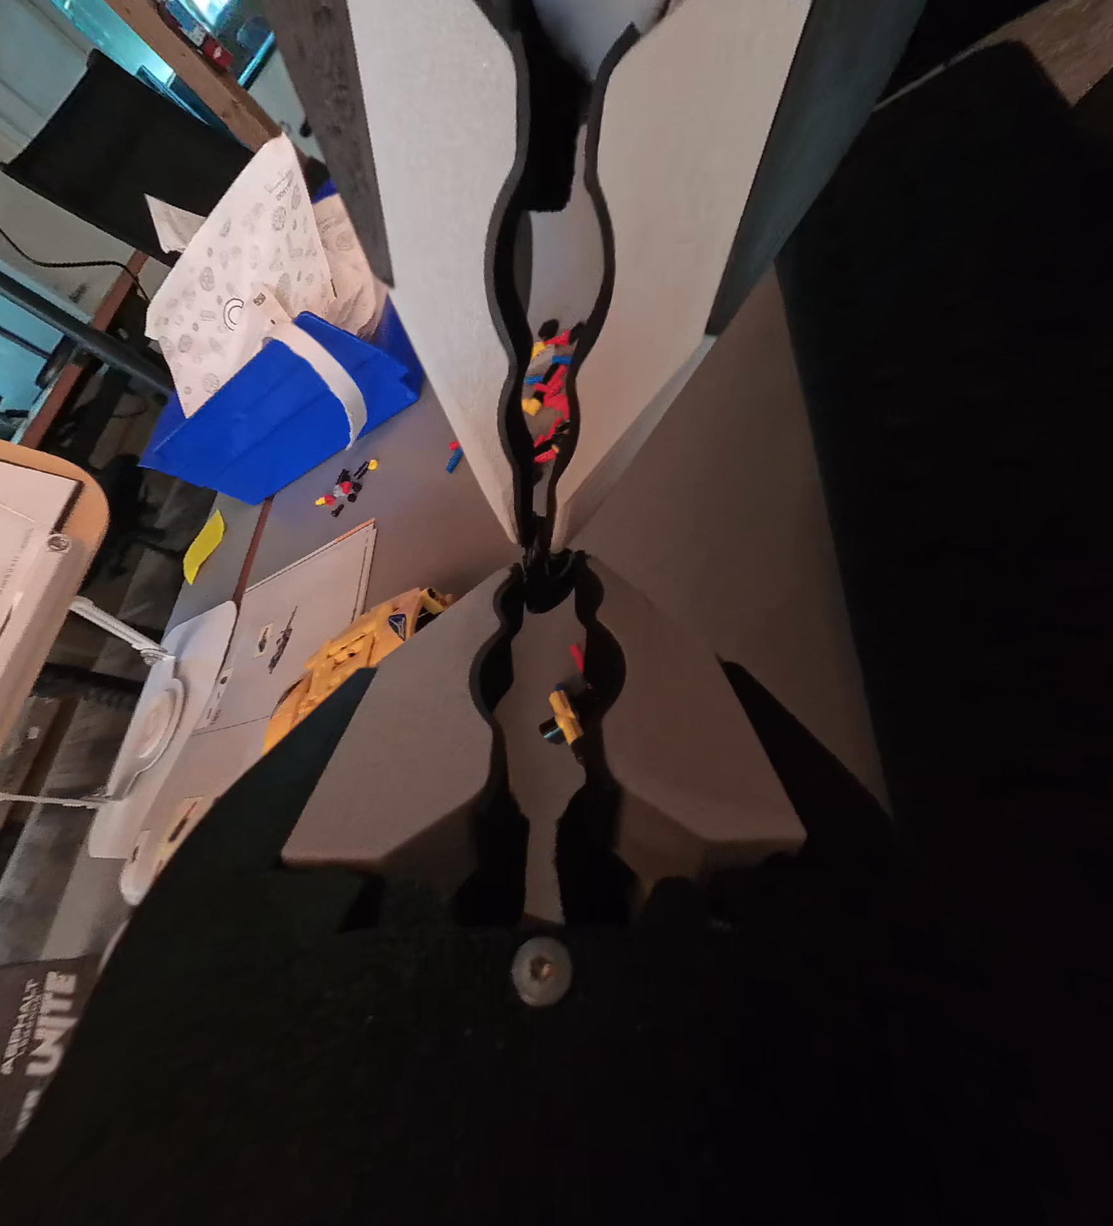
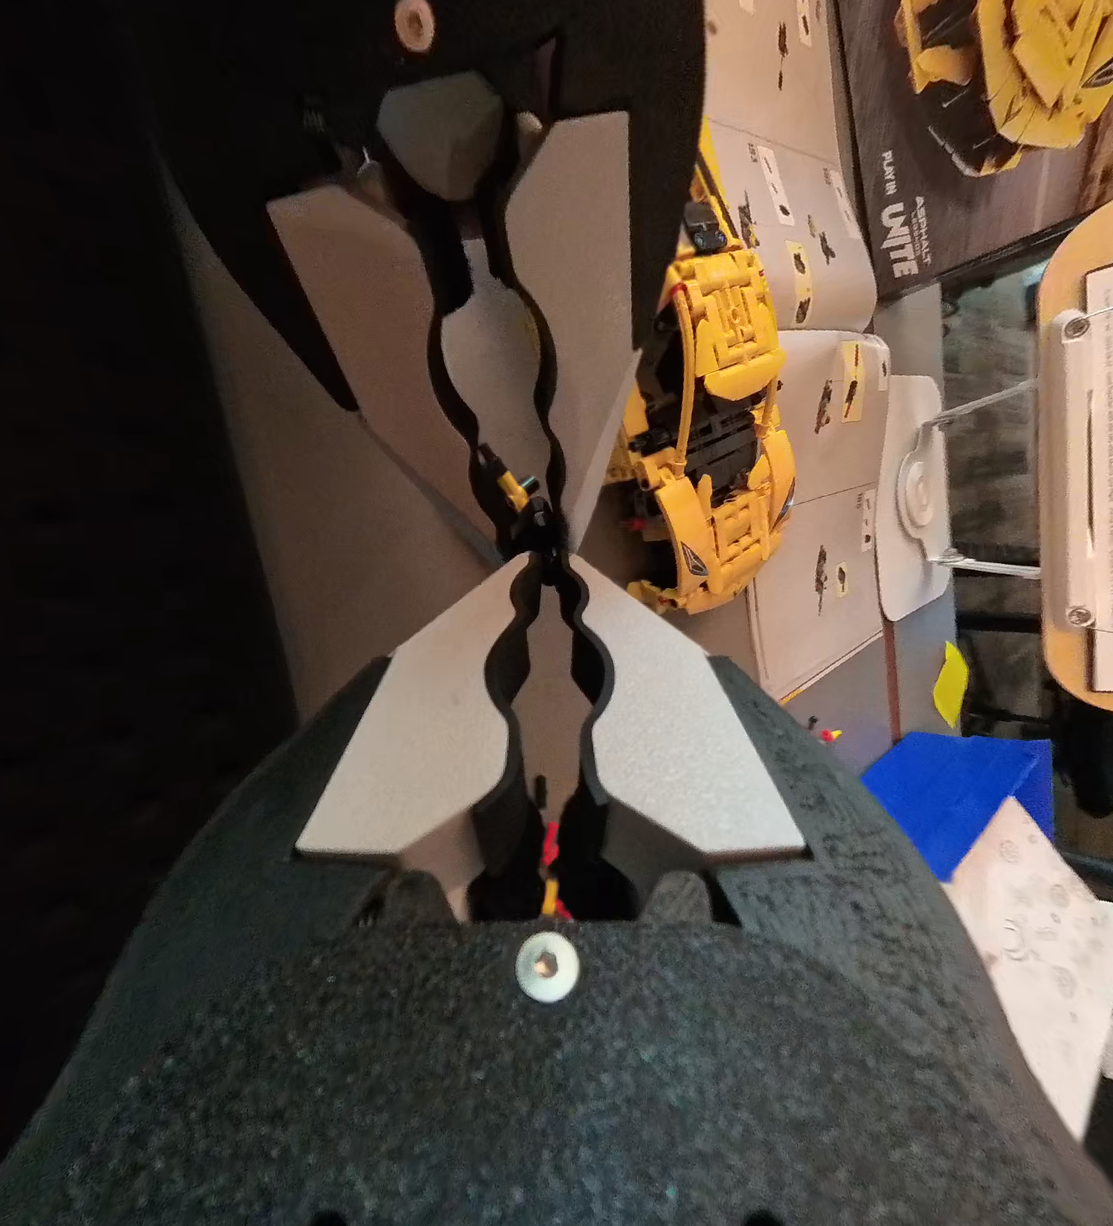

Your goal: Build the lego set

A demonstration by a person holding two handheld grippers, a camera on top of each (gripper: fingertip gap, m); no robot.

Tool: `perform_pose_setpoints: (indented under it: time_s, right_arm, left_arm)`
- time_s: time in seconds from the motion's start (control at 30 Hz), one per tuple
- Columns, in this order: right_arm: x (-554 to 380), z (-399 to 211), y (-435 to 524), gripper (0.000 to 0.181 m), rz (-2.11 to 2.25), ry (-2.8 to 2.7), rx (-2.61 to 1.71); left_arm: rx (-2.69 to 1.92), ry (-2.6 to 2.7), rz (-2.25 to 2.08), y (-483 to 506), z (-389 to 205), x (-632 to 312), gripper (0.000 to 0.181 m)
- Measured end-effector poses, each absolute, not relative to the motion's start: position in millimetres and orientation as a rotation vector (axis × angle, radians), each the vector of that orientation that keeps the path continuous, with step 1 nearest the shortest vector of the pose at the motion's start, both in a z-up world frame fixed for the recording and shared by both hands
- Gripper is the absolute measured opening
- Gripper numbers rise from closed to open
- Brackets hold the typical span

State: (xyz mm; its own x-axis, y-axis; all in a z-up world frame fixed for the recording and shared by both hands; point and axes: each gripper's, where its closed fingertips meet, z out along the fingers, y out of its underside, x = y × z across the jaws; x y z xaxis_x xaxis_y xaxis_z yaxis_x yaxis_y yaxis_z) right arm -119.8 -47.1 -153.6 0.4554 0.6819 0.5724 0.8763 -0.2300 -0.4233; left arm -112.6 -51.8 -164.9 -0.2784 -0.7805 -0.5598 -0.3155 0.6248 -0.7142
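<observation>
Between the two tool tips, held nose to nose above the surface, sits a small black connector piece. The right tool is closed, its tips pinching the near end of that piece. The left tool comes in from the opposite side, also closed on the assembly: the black piece at its tips, with a small yellow pin part visible through the gap between its fingers. Whether the yellow part is already seated in the black piece, cannot tell.

Step in hand, by my read: mating two small pieces in mid-air. To do it well, keep both tools coaxial, push straight along the pin axis, no twisting, and hold the squeeze firm so nothing pops out.

Outward: the half-built yellow car lies on the open instruction booklet, just beside the tools. Loose red, blue, yellow and black parts are scattered further off on the grey surface, near a blue bin with a patterned paper bag. The set box lies past the booklet. The car looks well along, not finished.
</observation>
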Motion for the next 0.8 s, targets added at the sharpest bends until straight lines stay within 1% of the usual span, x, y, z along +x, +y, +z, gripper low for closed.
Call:
perform_pose_setpoints:
  time_s: [0.17,0.23,0.37,0.63,0.7,0.8]
  right_arm:
    - [-120,-152,-47,0.005,-0.259,-1.254,-2.014]
    - [-120,-151,-47,0.009,-0.240,-1.243,-2.015]
    - [-120,-149,-47,0.011,-0.200,-1.234,-2.014]
    - [-120,-139,-49,0.010,-0.149,-1.274,-1.918]
    - [-120,-137,-49,0.005,-0.172,-1.320,-1.885]
    - [-120,-136,-51,0.005,-0.205,-1.383,-1.862]
  left_arm:
    - [-0.901,1.854,-0.639,-52,-164,-113,0.014]
    - [-0.918,1.852,-0.661,-51,-163,-113,0.014]
    - [-0.938,1.844,-0.700,-51,-161,-114,0.014]
    - [-0.958,1.815,-0.868,-57,-148,-118,0.014]
    - [-0.953,1.815,-0.885,-59,-147,-118,0.014]
    - [-0.954,1.817,-0.892,-60,-147,-119,0.014]
